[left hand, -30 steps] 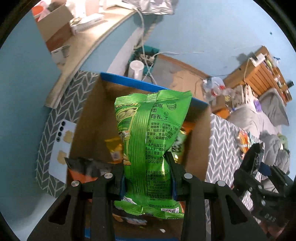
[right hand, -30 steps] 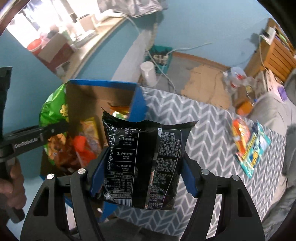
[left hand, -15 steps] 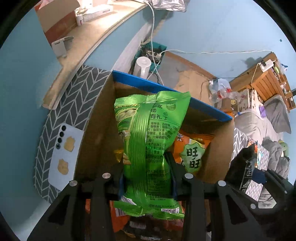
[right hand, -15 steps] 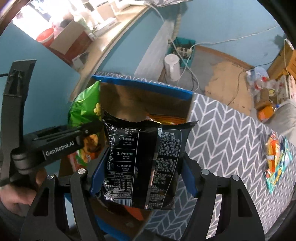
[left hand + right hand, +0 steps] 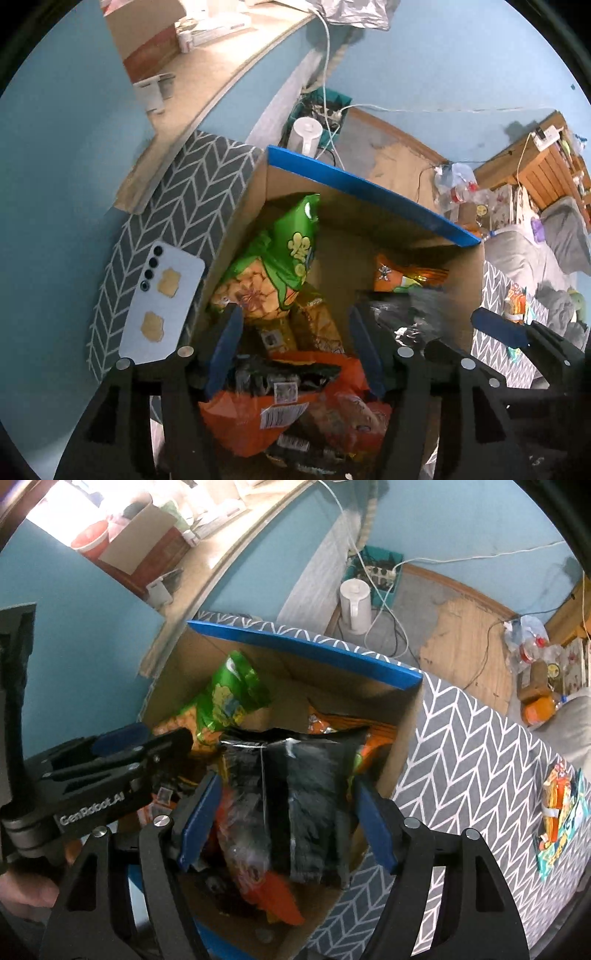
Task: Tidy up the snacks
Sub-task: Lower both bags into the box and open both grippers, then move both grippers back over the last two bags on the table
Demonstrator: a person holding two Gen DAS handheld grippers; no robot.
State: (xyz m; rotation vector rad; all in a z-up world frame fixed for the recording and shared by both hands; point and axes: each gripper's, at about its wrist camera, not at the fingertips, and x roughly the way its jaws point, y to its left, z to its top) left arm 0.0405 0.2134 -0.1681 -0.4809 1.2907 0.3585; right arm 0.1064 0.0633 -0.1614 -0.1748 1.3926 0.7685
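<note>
Dropping snacks into the cardboard box (image 5: 369, 192), our left gripper (image 5: 295, 347) has just spread wide, empty above the green bag (image 5: 291, 251). Our right gripper (image 5: 284, 819) has just widened around the blurred black bag (image 5: 303, 797) beneath it. Next we'd fetch the packets (image 5: 557, 812) off to its right.

Chevron-patterned tabletop (image 5: 465, 746) bearing cardboard box (image 5: 400, 746), phone (image 5: 162, 306), perhaps snack packets (image 5: 559, 816).
</note>
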